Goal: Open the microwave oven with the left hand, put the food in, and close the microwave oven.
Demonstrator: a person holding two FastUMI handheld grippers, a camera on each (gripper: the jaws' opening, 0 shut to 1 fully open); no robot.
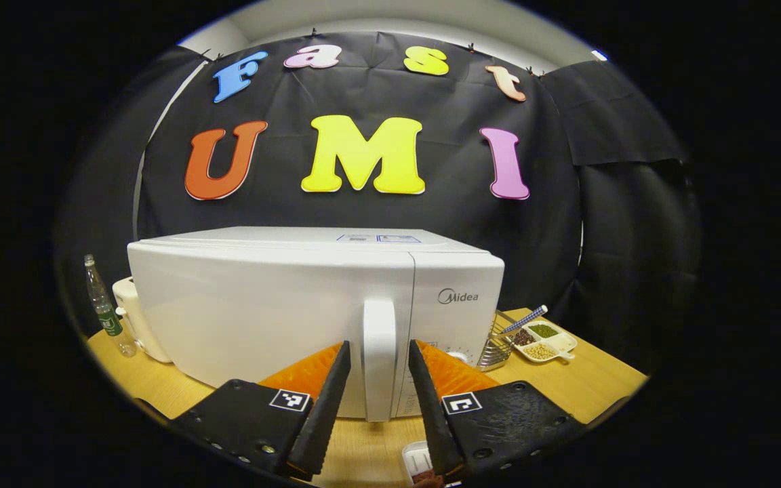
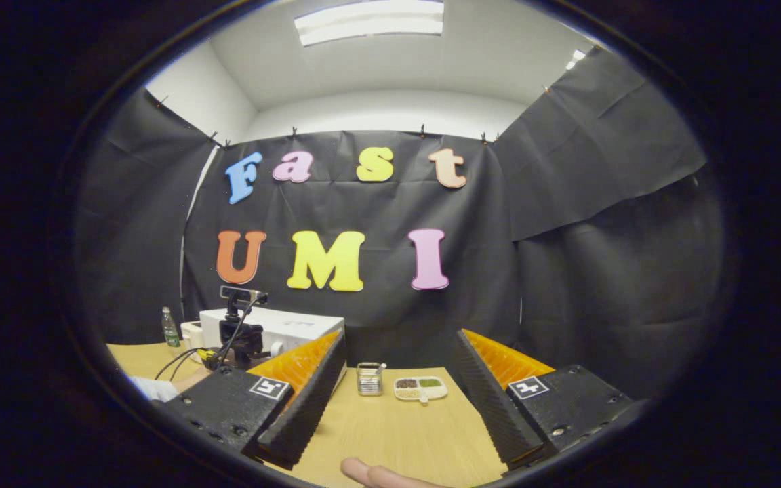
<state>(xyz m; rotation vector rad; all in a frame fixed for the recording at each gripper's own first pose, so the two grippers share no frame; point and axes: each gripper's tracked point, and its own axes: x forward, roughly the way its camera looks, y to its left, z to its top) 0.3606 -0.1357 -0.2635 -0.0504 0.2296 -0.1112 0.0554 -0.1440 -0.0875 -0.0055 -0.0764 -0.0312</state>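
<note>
1. The left gripper (image 1: pixel 378 379) is spread wide around the handle (image 1: pixel 379 359) of the one shut microwave (image 1: pixel 282 312); touching is hard to tell.
2. Food (image 1: pixel 419 462) is cut off at the tabletop's (image 1: pixel 607 386) near edge.
3. The right gripper (image 2: pixel 397 400) is spread, holding nothing.

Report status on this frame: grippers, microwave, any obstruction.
Left gripper open, jaws either side of door handle, not clamped. Right gripper open, empty, over table. Microwave shut. Nothing blocking the door.

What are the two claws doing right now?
Left claw: open, fingers on either side of the white microwave oven's upright white handle, not squeezing it.
Right claw: open wide, holding nothing.
</note>
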